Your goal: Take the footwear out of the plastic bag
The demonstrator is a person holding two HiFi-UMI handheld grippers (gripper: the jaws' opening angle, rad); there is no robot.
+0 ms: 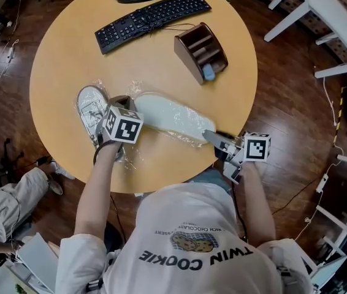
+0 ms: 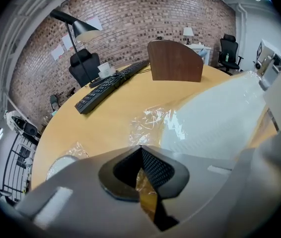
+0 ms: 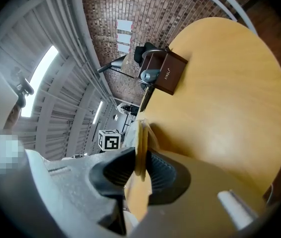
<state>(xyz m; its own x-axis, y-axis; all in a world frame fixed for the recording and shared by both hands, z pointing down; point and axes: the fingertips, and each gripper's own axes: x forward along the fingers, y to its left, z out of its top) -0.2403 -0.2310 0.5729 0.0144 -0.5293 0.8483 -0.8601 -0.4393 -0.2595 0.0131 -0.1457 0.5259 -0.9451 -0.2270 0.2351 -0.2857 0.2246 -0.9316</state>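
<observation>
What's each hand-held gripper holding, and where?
Right hand-held gripper: white footwear, pinched at its near end. Left hand-held gripper: apparently the plastic bag, crumpled film beside the footwear.

On the round table (image 1: 63,60), a keyboard (image 1: 152,18) is placed at twelve o'clock and a desk organiser (image 1: 201,51) at two. The footwear (image 1: 164,112) is laid inside the plastic bag (image 1: 189,138) at five, with a second shoe (image 1: 91,109) at eight.
</observation>
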